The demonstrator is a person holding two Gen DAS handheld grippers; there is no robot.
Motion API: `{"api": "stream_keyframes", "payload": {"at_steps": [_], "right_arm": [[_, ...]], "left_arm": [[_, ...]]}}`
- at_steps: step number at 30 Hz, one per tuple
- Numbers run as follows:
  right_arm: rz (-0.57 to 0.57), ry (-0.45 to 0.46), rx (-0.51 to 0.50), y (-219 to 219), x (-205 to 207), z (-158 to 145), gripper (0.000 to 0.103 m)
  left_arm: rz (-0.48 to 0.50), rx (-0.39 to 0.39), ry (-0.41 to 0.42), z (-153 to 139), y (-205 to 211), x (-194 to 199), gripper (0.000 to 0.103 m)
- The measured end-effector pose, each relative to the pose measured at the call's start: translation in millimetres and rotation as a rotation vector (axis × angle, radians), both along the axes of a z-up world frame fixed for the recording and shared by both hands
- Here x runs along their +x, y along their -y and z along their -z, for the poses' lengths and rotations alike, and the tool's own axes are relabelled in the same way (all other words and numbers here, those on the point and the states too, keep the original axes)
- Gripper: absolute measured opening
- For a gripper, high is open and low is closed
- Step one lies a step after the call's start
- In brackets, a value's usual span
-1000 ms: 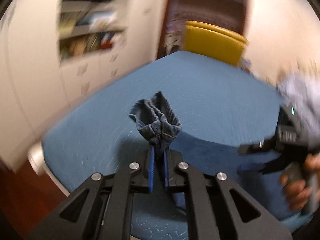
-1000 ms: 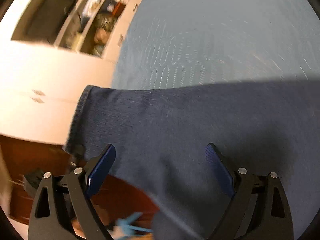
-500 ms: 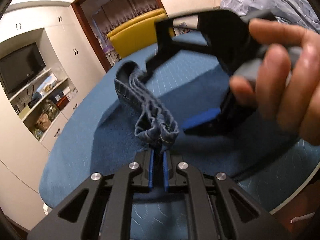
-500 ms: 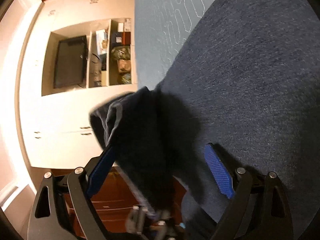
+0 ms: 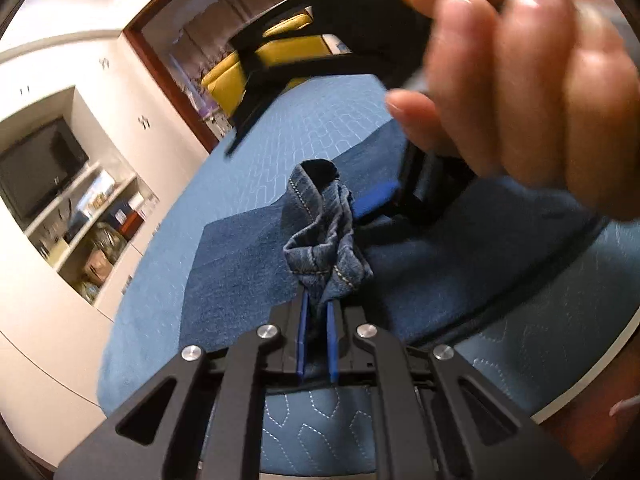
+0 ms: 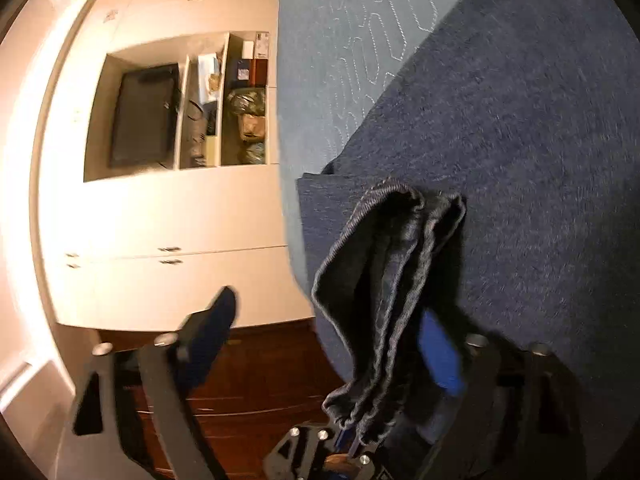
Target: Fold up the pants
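The left gripper (image 5: 316,344) stays clenched on a bunched hem of the jeans (image 5: 320,248) at the centre of the left wrist view, the rest of the denim lying on the blue quilted bed (image 5: 304,136). In the last half second the right gripper (image 6: 328,344) has swung in closer, its hand (image 5: 520,92) now filling the upper right of that frame. Its fingers stand spread wide, straddling the raised hem at lower centre of the right wrist view. This looks like a handover or a second grip before the fold.
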State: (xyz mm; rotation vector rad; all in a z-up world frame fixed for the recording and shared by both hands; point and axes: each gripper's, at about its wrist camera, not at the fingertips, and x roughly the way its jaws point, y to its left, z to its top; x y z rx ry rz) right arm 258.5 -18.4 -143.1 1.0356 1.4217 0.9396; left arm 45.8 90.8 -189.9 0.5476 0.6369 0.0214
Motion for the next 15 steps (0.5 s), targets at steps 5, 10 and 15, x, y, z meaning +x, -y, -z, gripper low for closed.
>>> {"api": "stream_keyframes", "payload": {"at_steps": [5,10,15], "right_arm": [[-0.059,0.076,-0.132,-13.8,4.9,-6.5,0.041],[-0.079,0.111,-0.179,-11.8,2.2,-8.2,0.024],[-0.092,0.124,-0.182,-20.1,7.2,-17.3,0.020]], "left_arm": [[0.034,0.098,0.038,11.6,7.9,-5.3,0.017],[0.079,0.260,0.103,26.5,21.1,-10.9,0.065],[0.099,0.326,0.092,34.8,28.7,-3.4,0.061]]}}
